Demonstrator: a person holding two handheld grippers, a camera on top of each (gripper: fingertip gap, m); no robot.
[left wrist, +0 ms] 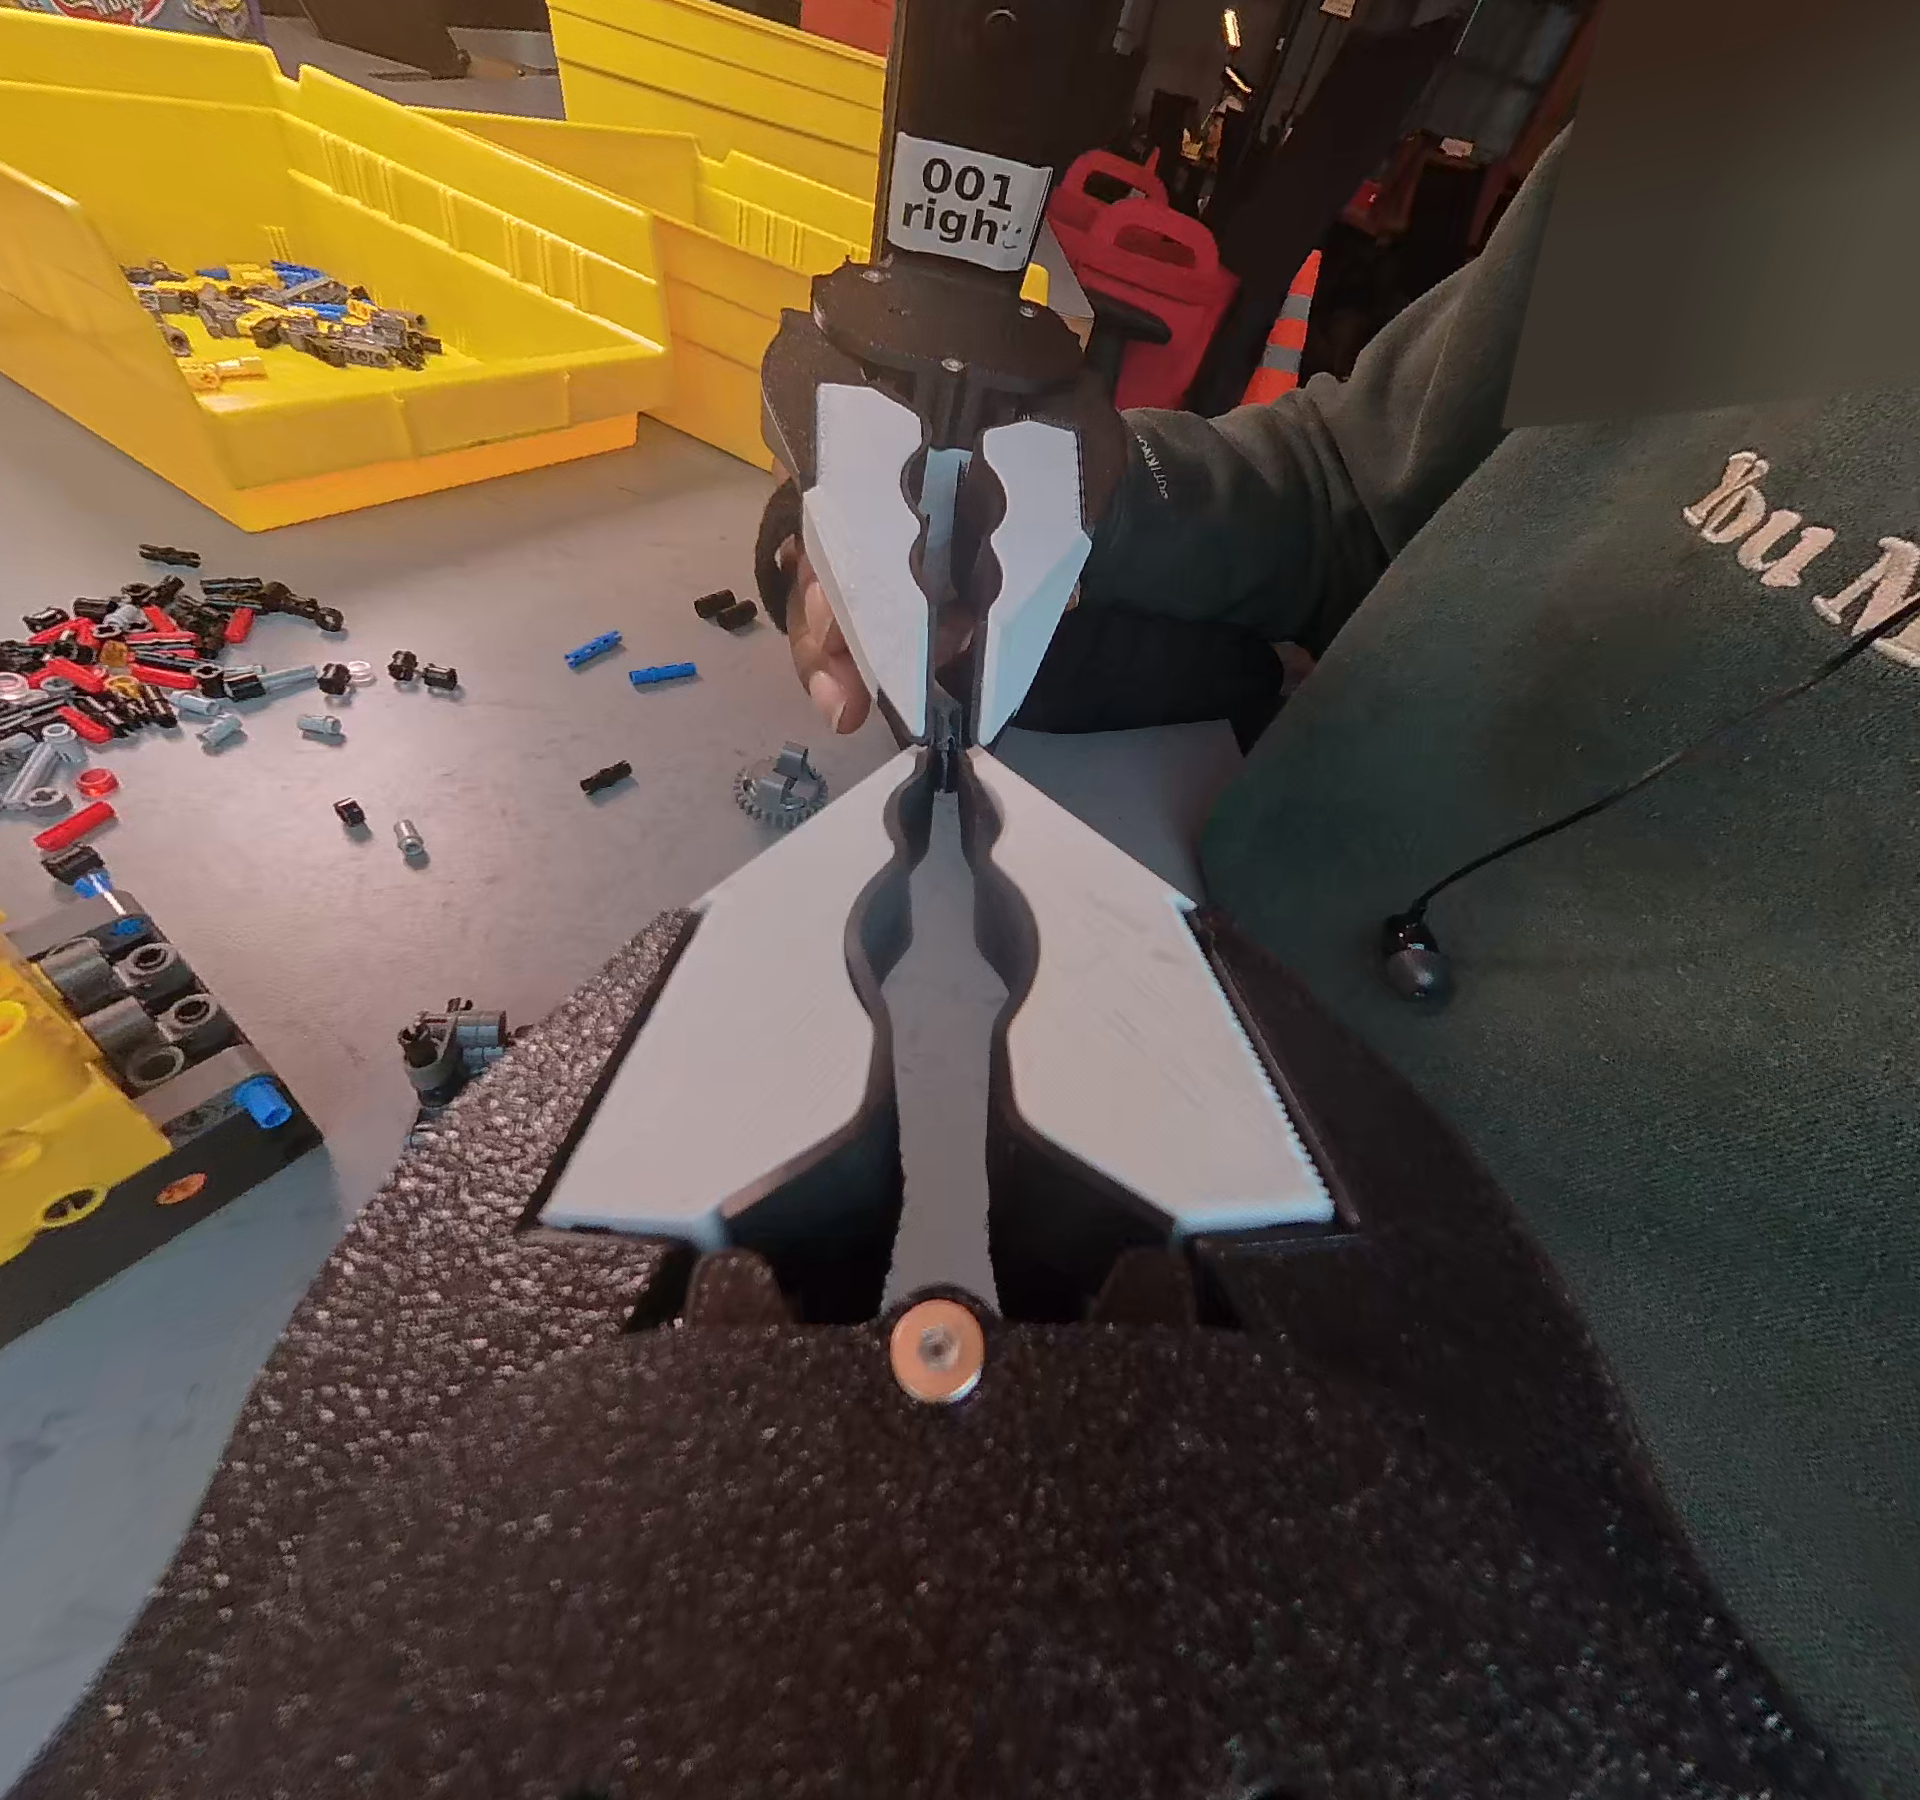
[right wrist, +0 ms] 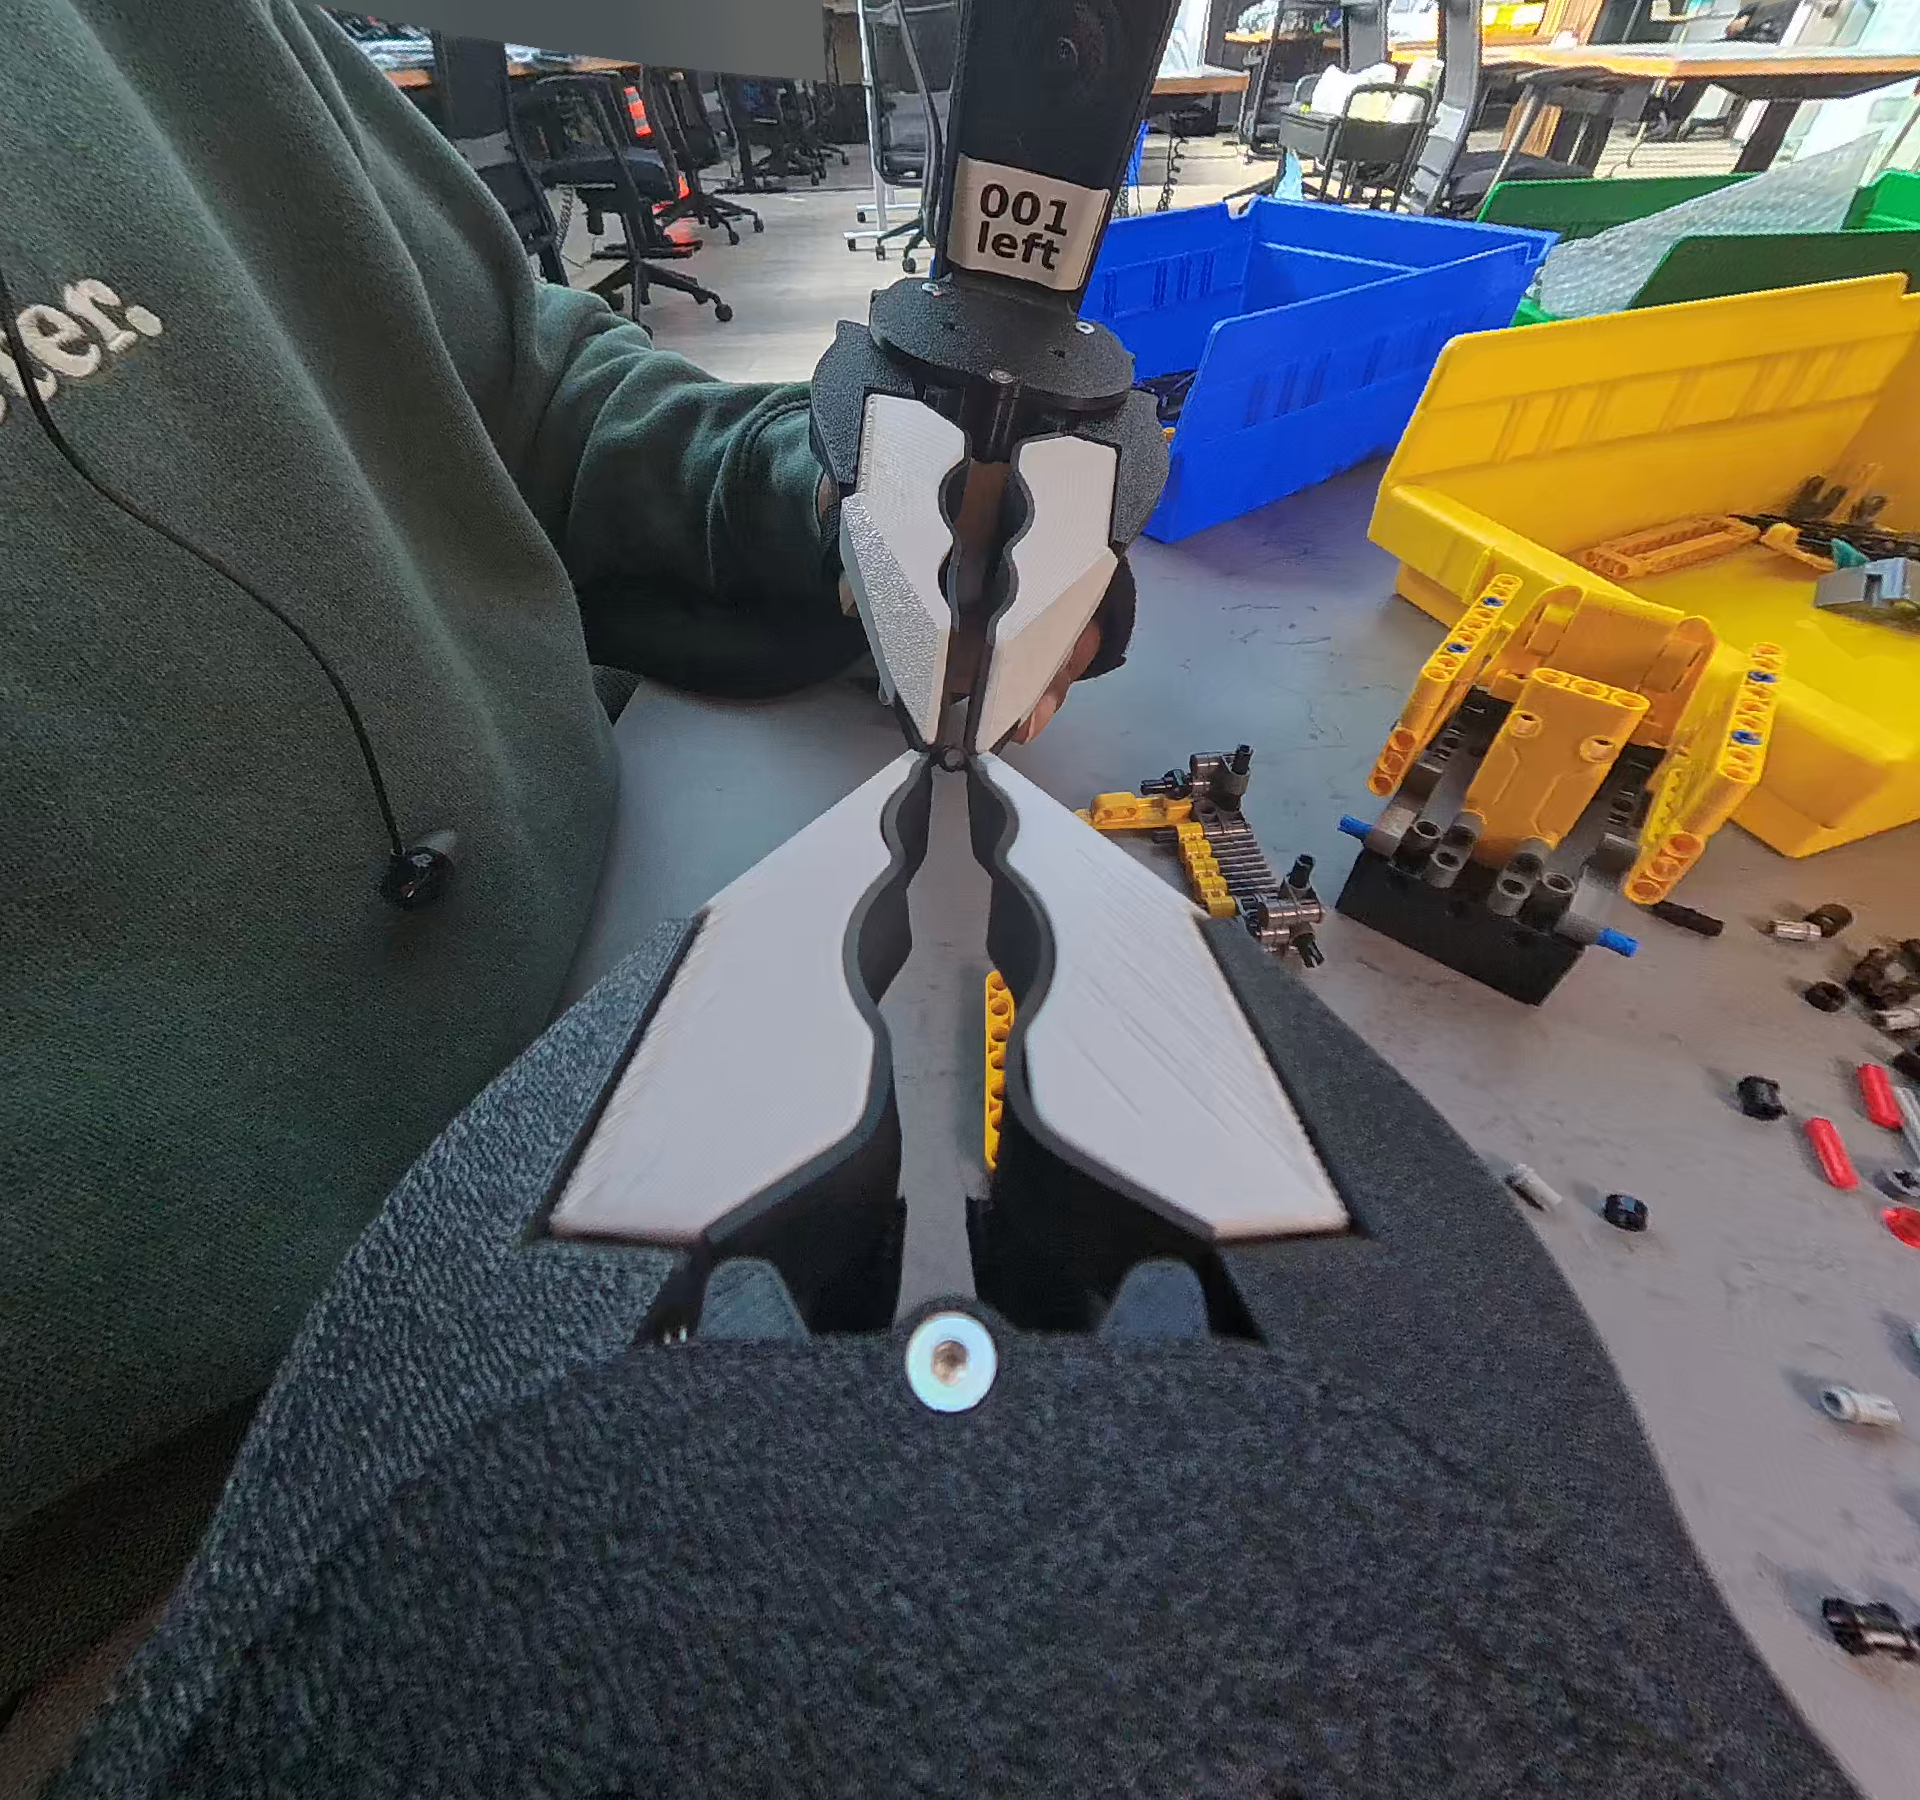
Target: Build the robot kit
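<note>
Left hand-held gripper [left wrist: 943, 771] and right hand-held gripper [right wrist: 948, 768] meet tip to tip above the bench [left wrist: 499, 877], near the person's chest. Each has its fingers pressed almost together on a small dark piece [left wrist: 945, 751] that sits exactly between the two tips. I cannot tell if it is one piece or two pieces joined, because it is very small and half hidden. Going from the left in the left wrist view, a partly built block model [left wrist: 104, 1044] lies at the edge. Behind it is a pile of loose pieces [left wrist: 114, 659] in red, black and grey, and farther back a yellow bin [left wrist: 343, 441] with more pieces inside. A grey gear [left wrist: 779, 794] lies on the bench just beside the tips. A hand [left wrist: 821, 638] holds the right hand-held gripper from behind, and a green sweatshirt [left wrist: 1558, 919] fills the right side. In the right wrist view, a yellow beam [right wrist: 997, 1064] shows below, through the gap between the fingers. To the right lie a yellow and grey toothed part [right wrist: 1216, 857] and a yellow model on a black base [right wrist: 1538, 774]. A blue bin [right wrist: 1299, 379] and a second yellow bin [right wrist: 1662, 400] stand behind them.
</note>
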